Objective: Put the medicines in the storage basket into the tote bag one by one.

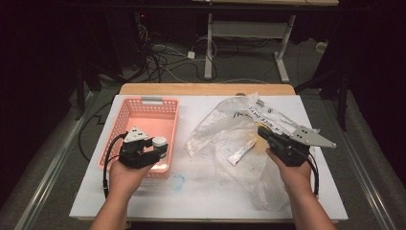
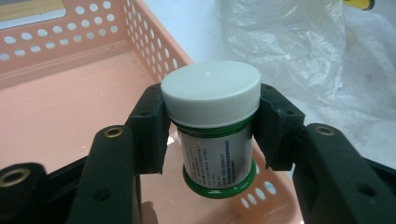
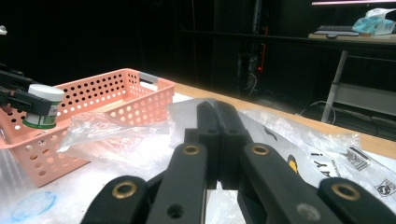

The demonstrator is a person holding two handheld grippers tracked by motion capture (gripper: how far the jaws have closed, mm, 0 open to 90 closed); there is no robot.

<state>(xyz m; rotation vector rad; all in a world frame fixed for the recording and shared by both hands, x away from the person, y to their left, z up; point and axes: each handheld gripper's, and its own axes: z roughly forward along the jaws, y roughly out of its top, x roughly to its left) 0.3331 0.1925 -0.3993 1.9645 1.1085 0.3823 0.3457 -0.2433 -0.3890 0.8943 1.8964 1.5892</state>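
— Two tongs in play. The left tongs [image 2: 211,135] are clamped on a small jar [image 2: 212,128], one black pad on each side, pressing just below its white cap [image 2: 211,91]. They stand about half open, as far as the jar's width allows.

— Where does that sit in the high view?

— Lower left of the frame: the left tongs [image 1: 154,149] hold the jar [image 1: 160,143] over the pink basket [image 1: 125,111], near the basket's right wall and front end. In the left gripper view the basket floor lies behind and below the jar; whether the jar's base touches it I cannot tell.

— Which way does the jar point?

— In the right gripper view, at the left edge, the jar [image 3: 43,107] stands upright, cap on top, green-rimmed base below, its long axis vertical.

— And the right tongs?

— The right tongs [image 3: 219,116] are pressed together, closed on the clear plastic bag [image 3: 116,135], whose film bunches up around their tips. In the high view the right tongs [image 1: 264,132] sit right of centre, over the crumpled bag [image 1: 225,127] spread on the white surface [image 1: 206,194]. A small sachet [image 1: 241,152] lies inside the bag, just left of them.
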